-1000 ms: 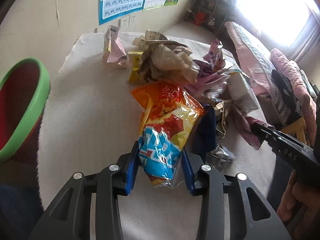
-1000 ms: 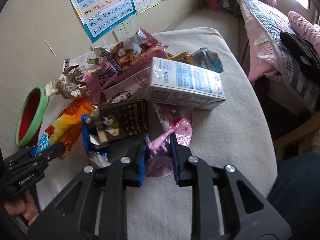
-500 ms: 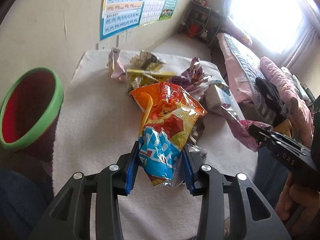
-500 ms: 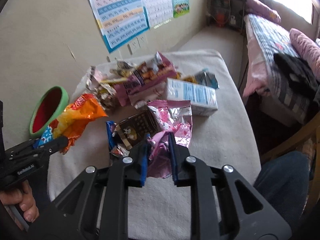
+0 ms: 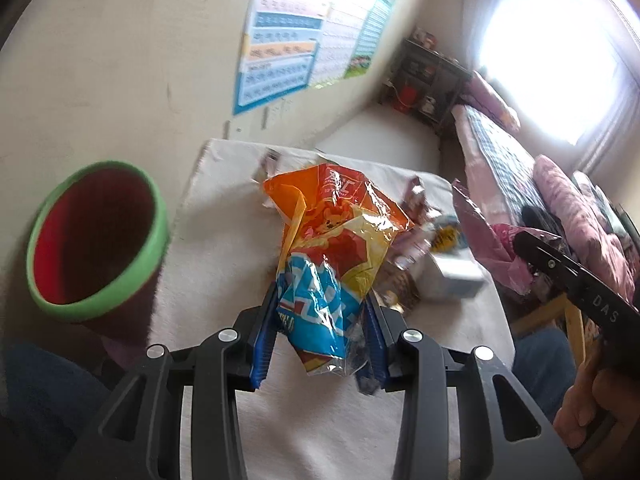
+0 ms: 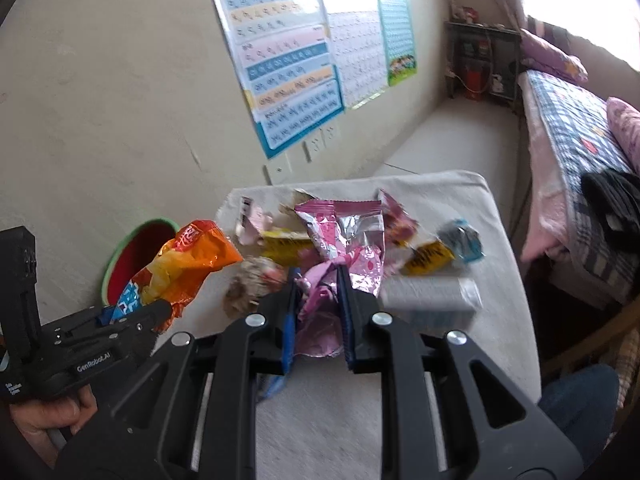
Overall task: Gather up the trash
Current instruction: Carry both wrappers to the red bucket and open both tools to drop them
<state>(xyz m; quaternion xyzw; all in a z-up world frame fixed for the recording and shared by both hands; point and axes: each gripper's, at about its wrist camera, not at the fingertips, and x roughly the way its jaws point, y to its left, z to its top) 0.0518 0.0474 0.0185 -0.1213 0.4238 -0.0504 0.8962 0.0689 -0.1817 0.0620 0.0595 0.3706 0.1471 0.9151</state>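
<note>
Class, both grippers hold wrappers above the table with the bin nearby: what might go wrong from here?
1. The left gripper pinches only the lower end of the orange and blue snack bag, which may slip before reaching the green-rimmed red bin.
2. The crumpled pink foil wrapper in the right gripper could snag neighbouring litter.

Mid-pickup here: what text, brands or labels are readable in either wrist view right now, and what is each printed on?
"GenRobot.AI": side of the left gripper, seen in the right wrist view.
"DAS": side of the right gripper, seen in the left wrist view.
Orange snack bag: printing crumpled, unreadable.
Pink wrapper: blurred, unreadable.
Wall charts: rows of characters, too small.
Milk carton: blurred.
</note>
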